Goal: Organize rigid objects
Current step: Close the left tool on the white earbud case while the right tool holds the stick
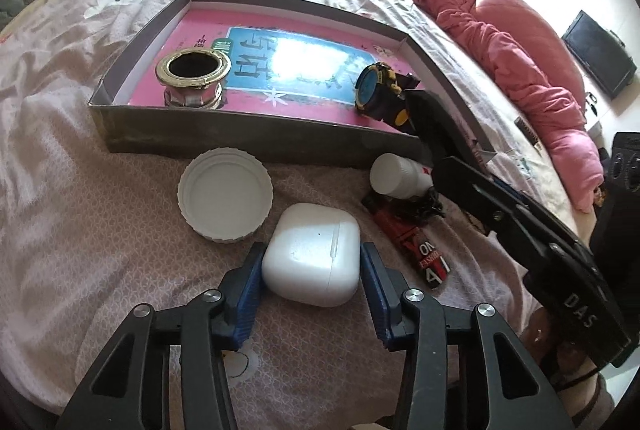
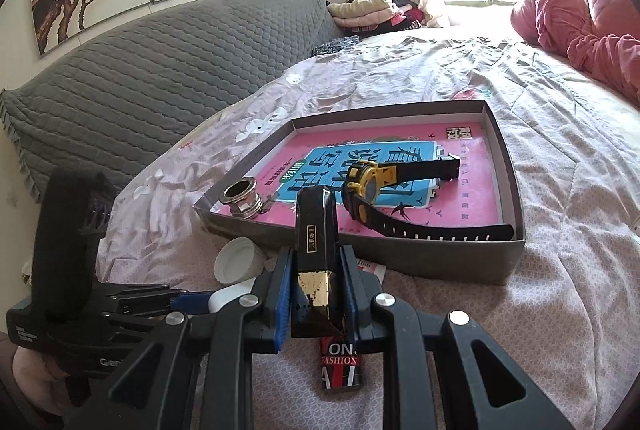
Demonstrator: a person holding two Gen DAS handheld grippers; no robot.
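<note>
Holding black-gold box in right gripper; left gripper clamps earbud case. Watch, metal fitting already in tray; cap, bottle remain.

A bed in a pink patterned sheet carries 1 grey tray beyond the jaws, a white lid, a white earbud case between the left jaws, a small white bottle and a red-black label.

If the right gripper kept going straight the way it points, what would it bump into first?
Probably the near wall of the grey box. The right gripper is shut on a black and gold block, whose tip leads, aimed toward the watch inside; depth is hard to judge.
</note>
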